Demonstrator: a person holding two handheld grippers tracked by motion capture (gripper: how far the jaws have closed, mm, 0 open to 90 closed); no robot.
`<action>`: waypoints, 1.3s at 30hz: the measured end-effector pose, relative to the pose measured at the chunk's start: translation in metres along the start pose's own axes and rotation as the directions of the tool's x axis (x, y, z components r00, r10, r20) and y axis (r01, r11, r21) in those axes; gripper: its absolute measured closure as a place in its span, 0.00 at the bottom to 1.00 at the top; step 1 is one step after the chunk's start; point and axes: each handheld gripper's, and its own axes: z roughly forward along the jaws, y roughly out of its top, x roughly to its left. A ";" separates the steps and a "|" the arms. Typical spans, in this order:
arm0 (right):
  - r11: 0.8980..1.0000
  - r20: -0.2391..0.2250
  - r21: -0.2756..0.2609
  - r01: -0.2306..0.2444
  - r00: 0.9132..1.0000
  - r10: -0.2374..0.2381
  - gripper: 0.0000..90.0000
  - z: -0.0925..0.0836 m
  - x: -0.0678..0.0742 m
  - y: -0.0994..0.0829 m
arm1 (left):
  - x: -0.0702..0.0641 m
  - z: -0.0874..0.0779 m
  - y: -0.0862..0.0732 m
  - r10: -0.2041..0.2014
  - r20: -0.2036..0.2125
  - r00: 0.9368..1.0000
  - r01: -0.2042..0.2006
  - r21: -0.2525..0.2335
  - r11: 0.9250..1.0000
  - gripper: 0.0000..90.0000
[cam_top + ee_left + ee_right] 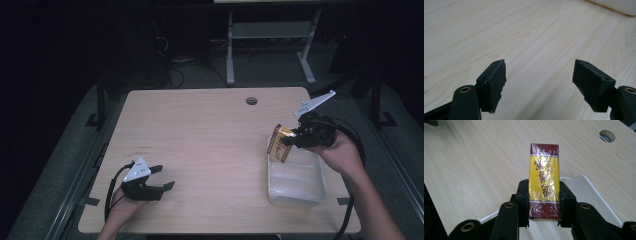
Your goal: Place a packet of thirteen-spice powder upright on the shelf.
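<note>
Yellow-and-maroon packet (544, 182), wrapped in clear film with printed characters down its face, is clamped in the right gripper (544, 202). In the right gripper view the two black jaws press on its long sides near the lower end, so most of the packet sticks out past the jaw tips, pointing away over the wood. The bottom maroon band sits right between the pads.

From the high view, the packet (280, 143) hangs in the air near the right edge of the tabletop (200, 150), tilted a bit, just over the far left corner of the clear plastic tub (296, 180). Can't tell whether it touches the tub rim. The tub itself sits by the near right corner of the tabletop. The round cable hole (251, 100) is up by the far edge.

Left gripper (162, 177) rests down near the near left corner, well apart from everything else. Its jaws stand partly open with nothing in them, just bare wood grain between the pads (496, 82) in the left gripper view.
</note>
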 end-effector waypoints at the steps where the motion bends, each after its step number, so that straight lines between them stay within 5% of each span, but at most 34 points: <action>1: 1.000 0.001 0.000 -0.002 1.000 0.002 0.76 0.000 -0.001 -0.001 | 0.001 -0.001 0.000 -0.005 0.000 1.000 0.005 -0.001 1.000 0.29; 9: 1.000 0.040 0.022 0.002 0.999 -0.003 0.75 -0.001 -0.009 -0.006 | 0.002 -0.001 0.000 -0.014 0.001 1.000 0.014 -0.005 1.000 0.29; 26: 0.998 0.028 0.058 0.018 0.999 -0.020 0.75 0.012 -0.012 -0.015 | 0.003 0.000 0.000 -0.019 0.002 1.000 0.019 -0.007 1.000 0.29; 39: 0.997 0.009 0.079 -0.022 1.000 0.021 0.75 0.036 -0.018 -0.027 | 0.004 -0.001 0.000 -0.019 0.000 1.000 0.019 -0.007 1.000 0.29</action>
